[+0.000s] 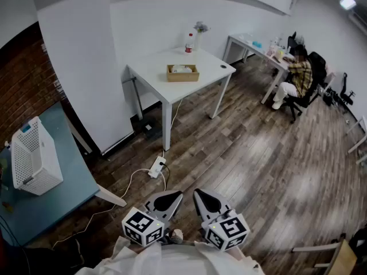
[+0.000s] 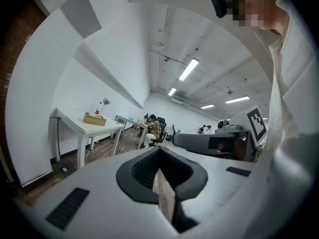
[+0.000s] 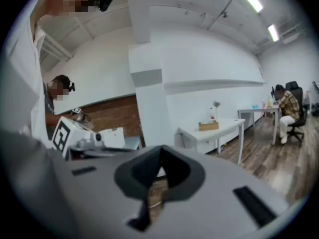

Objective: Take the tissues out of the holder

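The wooden tissue holder (image 1: 183, 73) with white tissues (image 1: 181, 69) in it stands on a white table (image 1: 155, 67) far ahead across the room. It shows small in the left gripper view (image 2: 94, 119) and in the right gripper view (image 3: 208, 126). Both grippers are held close to the person's body at the bottom of the head view, a long way from the table. The left gripper (image 1: 162, 205) (image 2: 159, 156) is shut with nothing between its jaws. The right gripper (image 1: 202, 198) (image 3: 160, 158) is shut as well and holds nothing.
A bottle (image 1: 188, 43) and a vase of flowers (image 1: 200, 30) stand at the table's back. A power strip (image 1: 157, 167) and cables lie on the wood floor. A white basket (image 1: 35, 156) sits on a teal table (image 1: 51, 199) at left. A person (image 1: 298, 76) sits at a far desk.
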A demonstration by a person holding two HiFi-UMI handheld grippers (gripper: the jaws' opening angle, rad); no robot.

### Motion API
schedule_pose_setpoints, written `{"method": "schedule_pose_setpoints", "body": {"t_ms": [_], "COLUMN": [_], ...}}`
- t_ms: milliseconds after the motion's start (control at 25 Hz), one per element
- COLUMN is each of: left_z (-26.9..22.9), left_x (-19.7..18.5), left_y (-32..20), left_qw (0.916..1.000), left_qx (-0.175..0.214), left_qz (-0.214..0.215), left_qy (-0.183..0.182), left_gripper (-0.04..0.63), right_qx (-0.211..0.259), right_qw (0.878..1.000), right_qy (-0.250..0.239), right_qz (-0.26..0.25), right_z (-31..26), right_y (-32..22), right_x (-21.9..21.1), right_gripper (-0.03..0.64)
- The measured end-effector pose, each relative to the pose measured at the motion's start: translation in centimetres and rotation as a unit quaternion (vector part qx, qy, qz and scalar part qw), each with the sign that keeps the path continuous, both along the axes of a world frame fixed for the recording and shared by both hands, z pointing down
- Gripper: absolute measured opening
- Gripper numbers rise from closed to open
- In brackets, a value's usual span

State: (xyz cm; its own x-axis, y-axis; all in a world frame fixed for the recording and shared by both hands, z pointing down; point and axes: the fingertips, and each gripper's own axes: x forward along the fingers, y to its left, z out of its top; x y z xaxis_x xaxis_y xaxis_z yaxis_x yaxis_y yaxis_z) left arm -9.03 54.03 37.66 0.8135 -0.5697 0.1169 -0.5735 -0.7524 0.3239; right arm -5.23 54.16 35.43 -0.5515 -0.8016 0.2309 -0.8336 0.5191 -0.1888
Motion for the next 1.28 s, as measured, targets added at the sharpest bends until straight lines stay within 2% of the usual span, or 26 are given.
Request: {"method": "schedule_pose_setpoints", "body": {"t_ms": [200, 400, 1000, 1200, 1280], "left_z": [-0.4, -0.2, 0.7, 0.7, 0.7], "left_x": [0.2, 0.9, 1.4, 2.2, 2.7], "left_y": [-0.3, 0.4, 0.3, -0.3, -0.5], "left_qw": [1.0000, 0.9996, 0.9995, 0.9995, 0.9995], "left_qx": [0.000, -0.018, -0.028, -0.026, -0.026], "left_qz": [-0.002, 0.013, 0.011, 0.012, 0.016], "left_qy": [0.006, 0.020, 0.006, 0.010, 0.011], "left_gripper": [0.012, 0.012, 0.012, 0.012, 0.012], "right_qx": [-0.003, -0.013, -0.014, -0.031, -0.034], "right_qw": [1.000, 1.000, 1.000, 0.999, 0.999], "right_qy": [0.000, -0.018, -0.007, -0.037, -0.036], "right_qz": [0.000, -0.008, -0.014, -0.016, -0.013], "right_z": [0.2, 0.4, 0.7, 1.2, 1.3], "right_y": [-0.1, 0.1, 0.1, -0.5, -1.0], "right_x": [0.1, -0.1, 0.3, 0.7, 1.0], "right_gripper": [0.011, 0.011, 0.011, 0.011, 0.011]}}
